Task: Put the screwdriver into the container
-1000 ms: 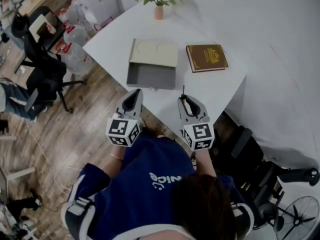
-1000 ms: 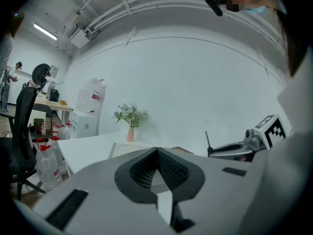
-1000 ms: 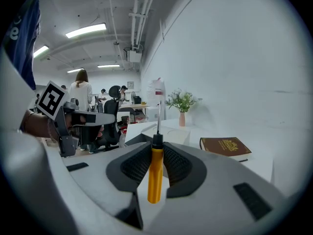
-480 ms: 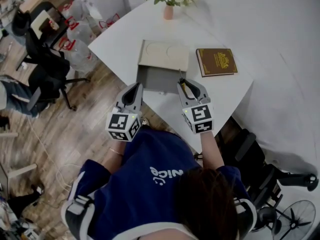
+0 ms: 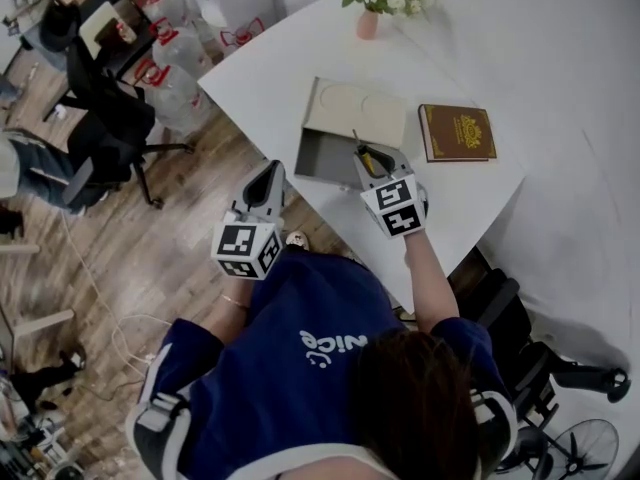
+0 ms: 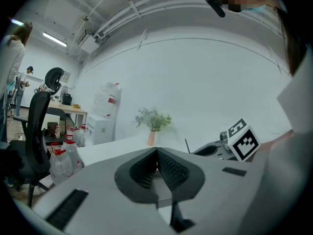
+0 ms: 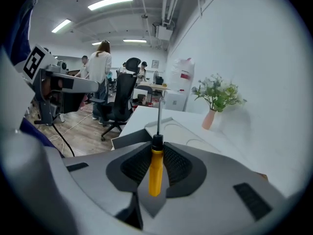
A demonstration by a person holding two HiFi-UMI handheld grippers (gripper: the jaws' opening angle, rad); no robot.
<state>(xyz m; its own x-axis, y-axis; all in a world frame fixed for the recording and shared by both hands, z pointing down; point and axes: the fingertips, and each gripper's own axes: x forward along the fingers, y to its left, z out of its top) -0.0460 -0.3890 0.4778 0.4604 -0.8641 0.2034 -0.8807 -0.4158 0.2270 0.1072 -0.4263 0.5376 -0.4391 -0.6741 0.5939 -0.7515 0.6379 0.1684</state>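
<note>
The right gripper (image 5: 374,168), earlier over the bare table (image 5: 280,68) short of the container (image 5: 322,158), now reaches forward, so that its jaws and the screwdriver (image 5: 367,158) clamped in them lie over the container's near right corner. The shaft, formerly aimed between container and book (image 5: 458,132), now points across the grey tray. The left gripper (image 5: 266,180) lies slightly farther from the container.

Wood-plank floor (image 5: 130,268) is running beneath a white table (image 5: 270,78); a black office chair (image 5: 108,128) is standing alongside; ceiling strip lights (image 7: 110,1) are burning above white walls (image 7: 254,43).
</note>
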